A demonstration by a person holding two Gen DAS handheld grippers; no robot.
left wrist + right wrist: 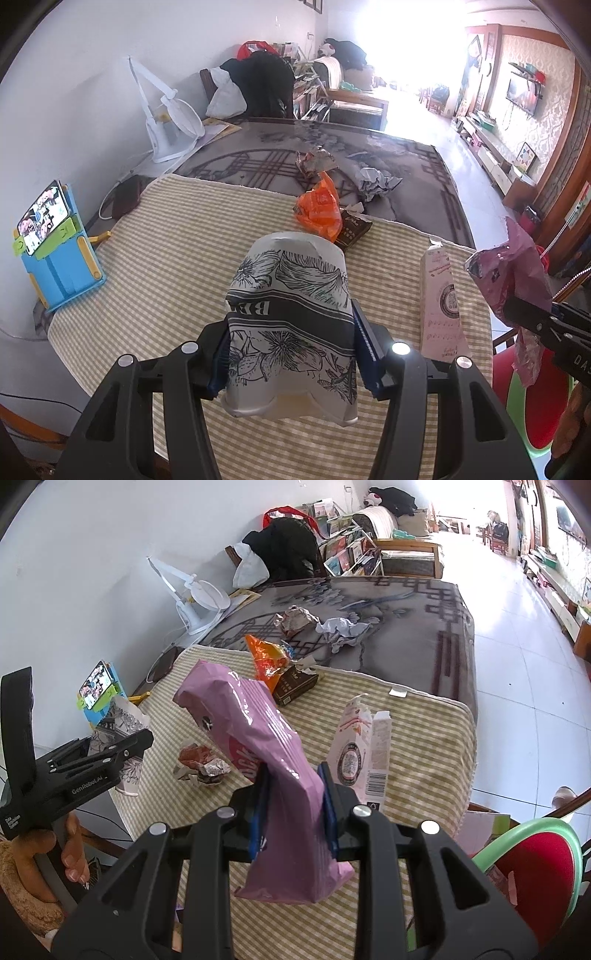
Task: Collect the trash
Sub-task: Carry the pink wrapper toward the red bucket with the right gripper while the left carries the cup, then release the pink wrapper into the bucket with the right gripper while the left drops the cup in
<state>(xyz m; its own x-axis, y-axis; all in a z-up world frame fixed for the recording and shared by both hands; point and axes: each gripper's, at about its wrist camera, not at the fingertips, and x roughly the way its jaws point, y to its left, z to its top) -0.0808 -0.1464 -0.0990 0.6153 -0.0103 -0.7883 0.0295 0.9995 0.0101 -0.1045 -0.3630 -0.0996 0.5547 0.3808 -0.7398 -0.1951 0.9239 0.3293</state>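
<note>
While both grippers are loaded, we see trash still on the checked cloth [155, 258].
L gripper [290, 350] clamps a crushed floral paper cup [291, 314], centre frame, lifted over the cloth; R gripper [293, 808] pinches a pink wrapper [258, 738], centre of its view. Orange bag [267, 661] touching dark box [295, 686] upper centre, pink carton [351, 753] right of centre, foil wad [201, 766] left of centre.

Paper cup [291, 317] white, black floral print; wrapper [266, 760] pink; cloth [166, 243] beige-white checked; bag [319, 210] orange.
</note>
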